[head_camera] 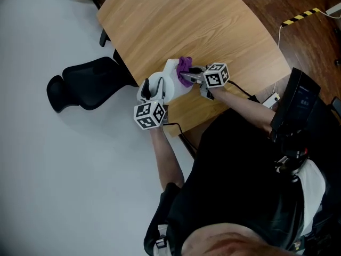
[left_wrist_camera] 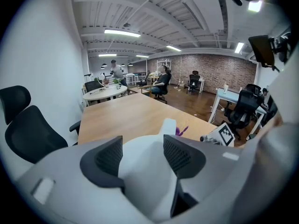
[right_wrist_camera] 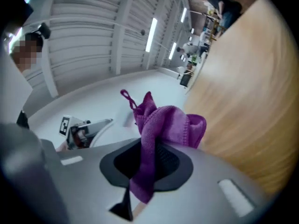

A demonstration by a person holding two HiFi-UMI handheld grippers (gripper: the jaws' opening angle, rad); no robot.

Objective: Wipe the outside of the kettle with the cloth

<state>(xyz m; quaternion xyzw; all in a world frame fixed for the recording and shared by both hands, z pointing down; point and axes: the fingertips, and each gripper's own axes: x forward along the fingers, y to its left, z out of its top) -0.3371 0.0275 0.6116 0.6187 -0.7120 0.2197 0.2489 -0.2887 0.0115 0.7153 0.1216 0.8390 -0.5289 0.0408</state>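
We have the white plastic kettle [head_camera: 175,84] standing close to the near-left corner of the pale wooden table [head_camera: 186,20], just in from the edge that faces the black office chair [head_camera: 85,84]. Our left gripper [left_wrist_camera: 142,157] sits at its handle end with the jaws wide. The white shell fills the gap between the ribbed pads with no space showing, so we read this as a steadying hold. Our right gripper [right_wrist_camera: 154,160] is clamped on the purple microfibre cloth [right_wrist_camera: 164,120], which bunches up out of the jaws. In the head view the cloth lies at the kettle's upper side, towards the spout; whether it touches there we cannot tell.

To wipe well, we judge we should lay the loose fold on the shell rather than the hard jaw tips. We should stroke along the curve from top to base, pressing towards the left gripper so the kettle does not slide to the table edge.

The shell looks smooth, glossy and rounded, and is likely slippery under the pads. The cloth is soft and nappy, with a stitched hem and a thin loop at one corner, and should drape round the curve. The tabletop is matt and fine-grained, with a rounded corner.
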